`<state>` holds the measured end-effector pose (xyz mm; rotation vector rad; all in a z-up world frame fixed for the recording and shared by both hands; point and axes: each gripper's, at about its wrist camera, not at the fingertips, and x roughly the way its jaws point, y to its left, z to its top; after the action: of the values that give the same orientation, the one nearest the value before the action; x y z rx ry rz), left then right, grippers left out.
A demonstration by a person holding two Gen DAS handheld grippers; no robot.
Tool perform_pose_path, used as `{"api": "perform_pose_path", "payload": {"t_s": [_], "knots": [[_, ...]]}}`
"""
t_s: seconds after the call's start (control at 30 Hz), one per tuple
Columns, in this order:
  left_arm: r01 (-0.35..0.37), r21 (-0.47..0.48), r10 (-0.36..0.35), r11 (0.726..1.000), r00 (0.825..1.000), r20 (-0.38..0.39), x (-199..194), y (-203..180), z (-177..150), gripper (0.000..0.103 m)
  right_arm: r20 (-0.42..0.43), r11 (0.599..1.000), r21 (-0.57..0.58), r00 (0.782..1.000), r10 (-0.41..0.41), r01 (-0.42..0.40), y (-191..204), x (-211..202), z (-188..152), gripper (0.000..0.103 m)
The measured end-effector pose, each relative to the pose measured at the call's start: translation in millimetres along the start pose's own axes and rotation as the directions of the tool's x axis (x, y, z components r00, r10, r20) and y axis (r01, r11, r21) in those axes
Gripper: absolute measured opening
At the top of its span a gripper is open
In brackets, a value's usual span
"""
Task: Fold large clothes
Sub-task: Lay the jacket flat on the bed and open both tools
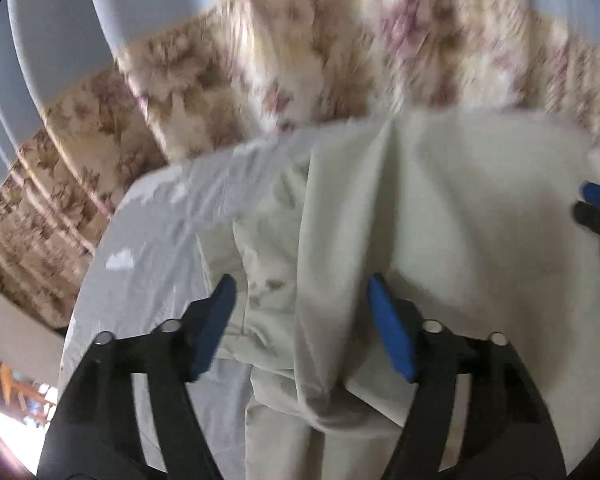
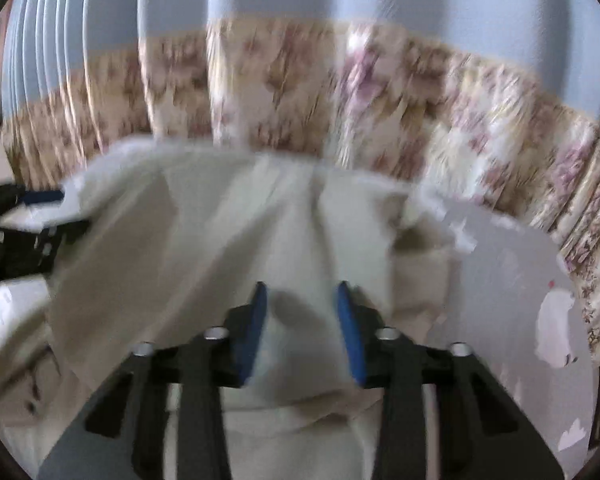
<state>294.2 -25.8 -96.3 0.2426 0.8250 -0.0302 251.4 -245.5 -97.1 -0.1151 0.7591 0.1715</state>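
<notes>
Cream cotton garment (image 1: 440, 208) lay rumpled on the grey table (image 1: 148, 240) just ahead of and under both tongs, the left tongs (image 1: 300, 300) and right tongs (image 2: 302, 300) standing released over its folds, so the next move probably called for regripping an edge.

The pale garment (image 1: 440, 200) is thin matt cloth, softly creased; the table (image 1: 156, 248) beneath looks smooth grey with chipped white patches; the curtain (image 2: 380, 92) is printed floral fabric; both grippers have matt black plastic arms, blue pads (image 2: 346, 328) and shiny metal bolts (image 1: 432, 326)
</notes>
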Motion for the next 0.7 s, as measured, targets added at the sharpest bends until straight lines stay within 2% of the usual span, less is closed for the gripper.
{"api": "perform_pose_path", "payload": {"t_s": [0.03,0.07,0.1,0.13,0.2,0.23,0.3,0.37,0.57,0.7], "knots": [[-0.004,-0.012,0.003,1.0,0.999,-0.042,11,3,-4,0.055,-0.017,0.999,-0.035,0.999,-0.039,0.038,4,5,-6,0.017],[0.03,-0.041,-0.034,0.999,0.995,-0.089,24,10,-12,0.055,-0.019,0.99,-0.093,0.994,-0.104,0.102,5,11,-11,0.017],[0.054,-0.061,-0.06,0.997,0.993,-0.1,29,16,-15,0.055,-0.027,0.982,-0.128,0.989,-0.145,0.141,2,16,-15,0.017],[0.066,-0.069,-0.073,0.995,0.993,-0.093,30,19,-17,0.055,-0.044,0.981,-0.133,0.988,-0.146,0.139,-5,21,-16,0.017],[0.05,-0.039,-0.053,0.998,0.995,-0.087,31,15,-15,0.055,-0.074,0.994,-0.071,0.993,-0.094,0.089,-25,31,-14,0.018],[0.039,-0.03,-0.041,0.999,0.995,-0.089,32,12,-14,0.055,-0.085,0.993,-0.073,0.991,-0.1,0.094,-29,34,-12,0.017],[0.018,-0.009,-0.019,1.0,0.995,-0.094,41,5,-8,0.056,-0.084,0.98,-0.132,0.983,-0.163,0.151,-28,47,-6,0.017],[0.005,-0.002,-0.005,1.0,0.996,-0.094,48,0,-4,0.056,-0.1,0.977,-0.141,0.98,-0.174,0.16,-31,57,-1,0.017],[0.017,-0.021,-0.018,1.0,0.996,-0.084,45,-1,-4,0.056,-0.115,0.982,-0.125,0.981,-0.154,0.139,-36,56,2,0.018],[0.031,-0.033,-0.034,0.999,0.996,-0.08,35,1,-8,0.056,-0.119,0.988,-0.094,0.984,-0.131,0.12,-36,44,-1,0.023]]}}
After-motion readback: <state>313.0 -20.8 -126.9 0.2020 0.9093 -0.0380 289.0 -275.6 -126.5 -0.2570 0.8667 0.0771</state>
